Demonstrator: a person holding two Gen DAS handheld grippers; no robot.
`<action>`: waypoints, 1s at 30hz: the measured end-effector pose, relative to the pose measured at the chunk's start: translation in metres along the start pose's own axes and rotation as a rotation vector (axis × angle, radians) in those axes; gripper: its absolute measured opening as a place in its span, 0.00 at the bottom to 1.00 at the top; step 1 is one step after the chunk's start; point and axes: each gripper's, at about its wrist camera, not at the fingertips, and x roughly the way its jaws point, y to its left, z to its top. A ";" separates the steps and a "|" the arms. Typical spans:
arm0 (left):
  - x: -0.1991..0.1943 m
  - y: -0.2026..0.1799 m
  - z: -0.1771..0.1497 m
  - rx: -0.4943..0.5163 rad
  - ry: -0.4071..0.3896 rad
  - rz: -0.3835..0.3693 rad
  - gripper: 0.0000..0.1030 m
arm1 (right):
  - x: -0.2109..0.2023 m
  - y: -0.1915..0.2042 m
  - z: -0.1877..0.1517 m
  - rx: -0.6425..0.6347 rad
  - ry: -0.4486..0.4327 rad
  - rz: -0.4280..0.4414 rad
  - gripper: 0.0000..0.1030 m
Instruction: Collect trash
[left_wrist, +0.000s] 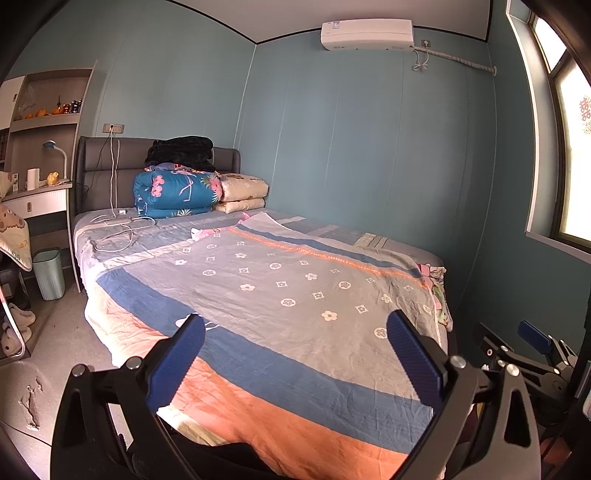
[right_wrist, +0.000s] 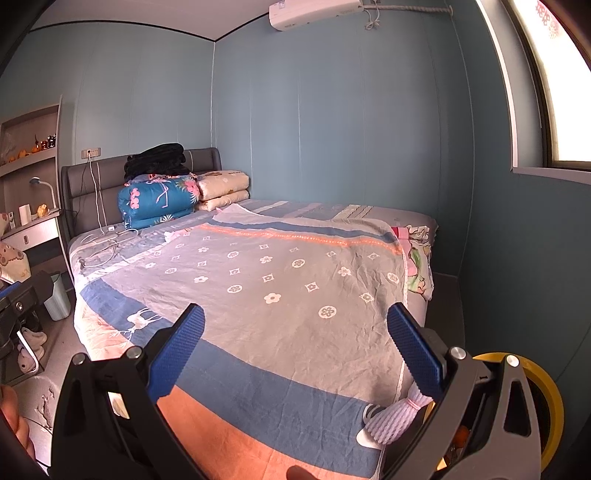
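While we stand at the foot of the bed (left_wrist: 258, 288), its patterned blanket (right_wrist: 280, 280) of grey, blue and orange bands fills both views under teal walls. At the headboard sits a folded blue floral quilt (left_wrist: 173, 192) with a black bundle on top and cream bedding (left_wrist: 243, 194) beside it; white cables (left_wrist: 118, 229) trail across the mattress nearby. On the floor to the left of the bed, beside the worktop (left_wrist: 37, 194), stands a pale green trash bin (left_wrist: 48, 273). We hold the left claw (left_wrist: 295, 354) spread wide over the blanket, gripping nothing, and the right claw (right_wrist: 295, 354) equally wide and empty. Near the blanket's bottom right corner, just by the right claw's right finger, lies a white foam net sleeve (right_wrist: 395, 421), and a small white scrap (left_wrist: 197, 233) rests mid-bed near the cables. A yellow ring-shaped object (right_wrist: 546, 402) shows behind the right claw; we cannot tell what it is.
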 end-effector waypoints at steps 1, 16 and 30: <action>0.000 0.000 0.000 0.000 0.001 0.000 0.92 | 0.001 0.000 -0.001 0.002 0.002 0.000 0.92; 0.002 0.000 0.000 0.000 0.005 -0.001 0.92 | 0.002 0.001 -0.008 0.009 0.014 0.000 0.92; 0.004 -0.001 0.000 0.004 0.011 -0.004 0.92 | 0.004 0.001 -0.010 0.018 0.024 -0.006 0.92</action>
